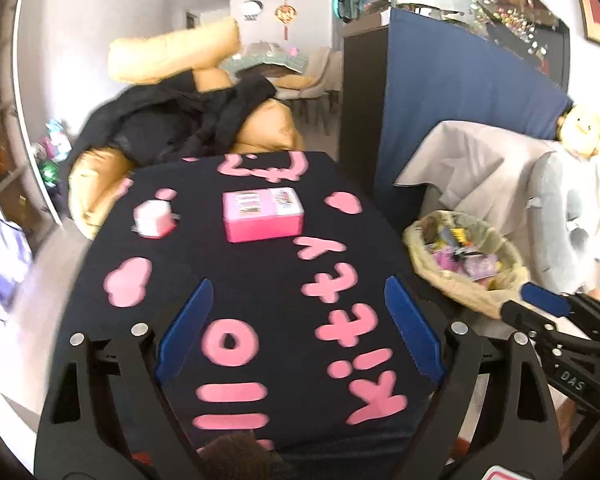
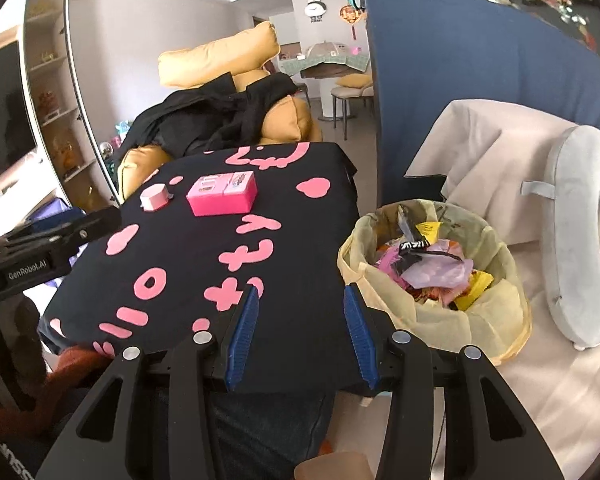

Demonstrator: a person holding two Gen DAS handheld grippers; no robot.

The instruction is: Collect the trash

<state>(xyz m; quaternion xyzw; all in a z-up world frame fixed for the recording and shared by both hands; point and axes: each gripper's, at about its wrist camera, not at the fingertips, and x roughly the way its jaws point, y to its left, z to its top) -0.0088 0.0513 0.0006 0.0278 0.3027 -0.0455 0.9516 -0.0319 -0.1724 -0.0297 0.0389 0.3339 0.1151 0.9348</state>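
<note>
A table under a black cloth with pink lettering fills both views. To its right stands a waste bin lined with a yellowish bag, full of wrappers and crumpled paper. My left gripper hovers open over the near part of the cloth, nothing between its blue pads. My right gripper is open and empty over the table's right edge, just left of the bin. In the left wrist view the right gripper shows at the right edge, near the bin's rim.
A pink box and a small pink-and-white pot sit on the far part of the table. Behind it is a tan sofa with dark clothes. A blue panel and a cloth-covered seat lie right.
</note>
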